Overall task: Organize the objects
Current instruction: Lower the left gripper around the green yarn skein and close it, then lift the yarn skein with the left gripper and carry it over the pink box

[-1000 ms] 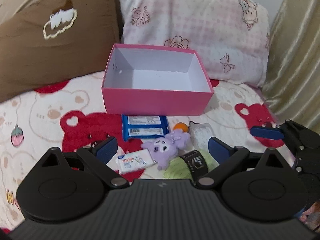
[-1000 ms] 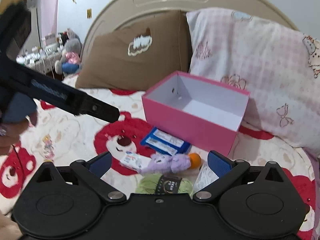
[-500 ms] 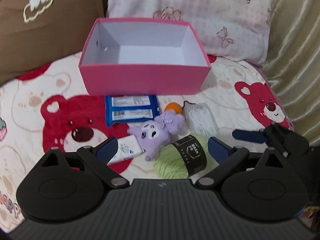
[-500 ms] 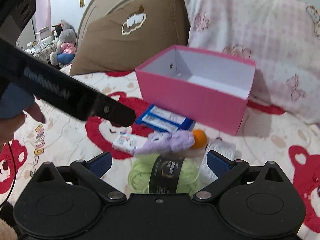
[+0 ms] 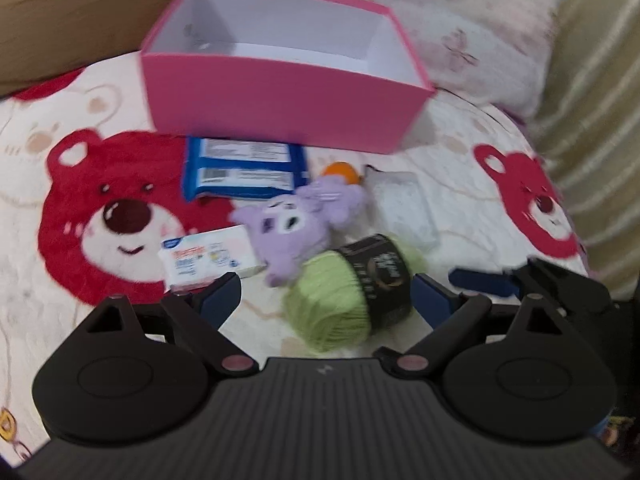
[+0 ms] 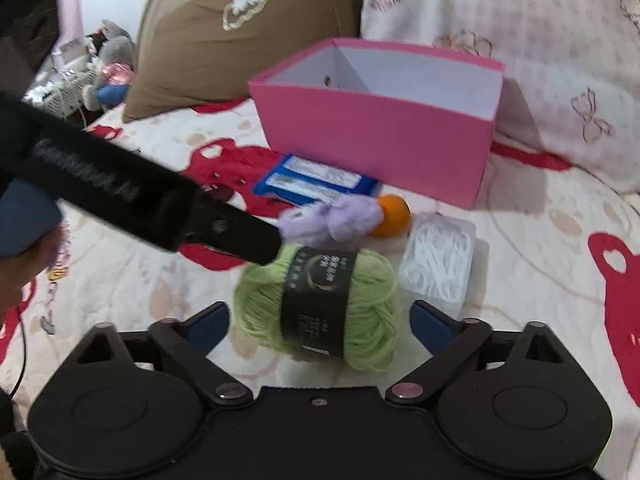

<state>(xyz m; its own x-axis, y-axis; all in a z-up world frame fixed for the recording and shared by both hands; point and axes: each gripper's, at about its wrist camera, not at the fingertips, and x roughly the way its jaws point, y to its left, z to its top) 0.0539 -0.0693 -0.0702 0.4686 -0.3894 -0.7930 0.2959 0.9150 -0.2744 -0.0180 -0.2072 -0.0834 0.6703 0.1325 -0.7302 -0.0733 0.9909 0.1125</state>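
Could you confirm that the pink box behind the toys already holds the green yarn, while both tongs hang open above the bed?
Not quite: the pink box is empty in the left wrist view. The green yarn lies on the bed in front of it, between the open right tongs. The left tongs are open too; both have just been closing slightly.

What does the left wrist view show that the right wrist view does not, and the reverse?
Only the left wrist view shows the small white packet beside the purple plush and the plush's face. Only the right wrist view shows the soft toys at the bedside and the person's hand. Both show the empty pink box, blue packet, orange ball, clear box and green yarn, with the left gripper and right gripper open.
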